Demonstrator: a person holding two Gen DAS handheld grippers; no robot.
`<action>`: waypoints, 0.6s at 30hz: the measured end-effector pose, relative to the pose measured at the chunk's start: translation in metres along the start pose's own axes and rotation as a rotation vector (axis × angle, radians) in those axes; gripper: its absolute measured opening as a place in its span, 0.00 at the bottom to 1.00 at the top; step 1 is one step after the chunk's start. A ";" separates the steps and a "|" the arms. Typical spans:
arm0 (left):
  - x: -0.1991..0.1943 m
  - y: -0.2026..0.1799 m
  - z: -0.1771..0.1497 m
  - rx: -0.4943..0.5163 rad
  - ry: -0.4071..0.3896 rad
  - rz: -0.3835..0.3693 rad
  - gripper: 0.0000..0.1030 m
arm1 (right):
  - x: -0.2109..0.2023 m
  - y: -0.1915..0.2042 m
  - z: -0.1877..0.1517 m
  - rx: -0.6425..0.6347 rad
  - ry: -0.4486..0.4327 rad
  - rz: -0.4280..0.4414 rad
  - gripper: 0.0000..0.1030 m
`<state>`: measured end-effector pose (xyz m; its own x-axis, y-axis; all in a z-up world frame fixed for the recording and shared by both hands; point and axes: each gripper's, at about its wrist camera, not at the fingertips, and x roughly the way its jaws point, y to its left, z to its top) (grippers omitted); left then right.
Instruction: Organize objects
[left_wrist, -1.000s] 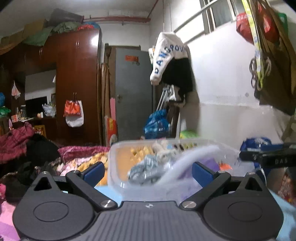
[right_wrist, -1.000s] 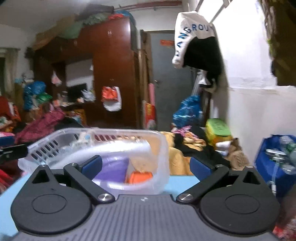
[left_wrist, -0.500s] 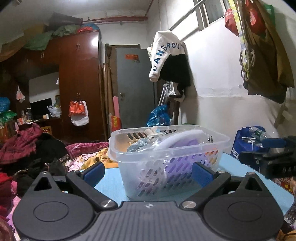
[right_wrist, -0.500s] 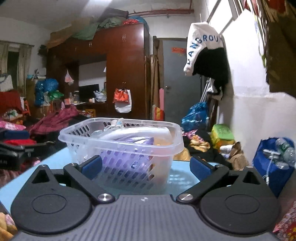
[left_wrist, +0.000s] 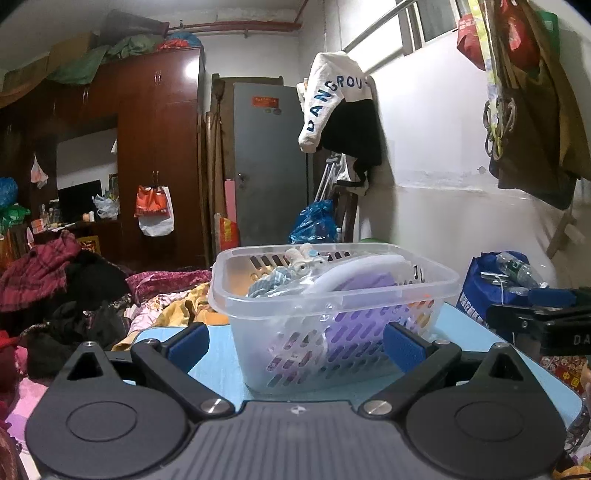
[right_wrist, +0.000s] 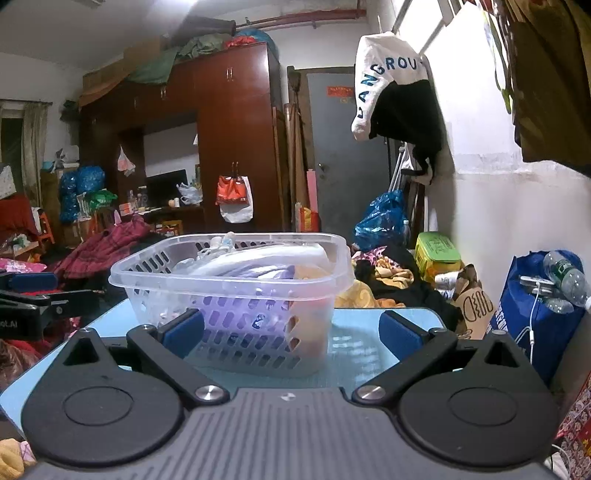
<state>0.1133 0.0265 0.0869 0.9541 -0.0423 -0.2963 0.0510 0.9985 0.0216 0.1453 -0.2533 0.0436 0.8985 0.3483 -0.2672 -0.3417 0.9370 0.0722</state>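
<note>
A clear plastic basket (left_wrist: 334, 295) with slotted sides stood upright on a light blue table (right_wrist: 369, 343), its open top facing up. From the left wrist view its long axis ran left to right, slightly angled, one corner nearest the camera. Inside lay a purple item (left_wrist: 369, 288), a white curved piece (left_wrist: 354, 269) and bundled grey cloth (left_wrist: 269, 284). The left gripper (left_wrist: 295, 341) was spread wide, holding nothing, the basket just beyond its blue pads. The right gripper (right_wrist: 291, 330) was likewise spread and empty.

wardrobe (left_wrist: 155, 155) – grey door (left_wrist: 271, 162) | white hoodie (left_wrist: 332, 96) hanging | blue bag (right_wrist: 532, 317)
</note>
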 end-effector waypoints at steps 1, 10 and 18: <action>-0.001 0.000 0.000 0.001 -0.002 0.003 0.98 | 0.000 0.000 -0.001 0.002 0.002 0.001 1.00; -0.003 -0.005 -0.001 0.009 -0.008 -0.016 0.98 | -0.002 0.002 -0.007 0.010 0.015 0.013 1.00; -0.002 -0.004 -0.002 0.000 -0.002 -0.018 0.98 | -0.003 0.003 -0.007 0.012 0.015 0.021 1.00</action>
<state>0.1111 0.0224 0.0856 0.9535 -0.0607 -0.2951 0.0685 0.9975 0.0161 0.1398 -0.2517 0.0376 0.8870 0.3673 -0.2800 -0.3569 0.9299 0.0891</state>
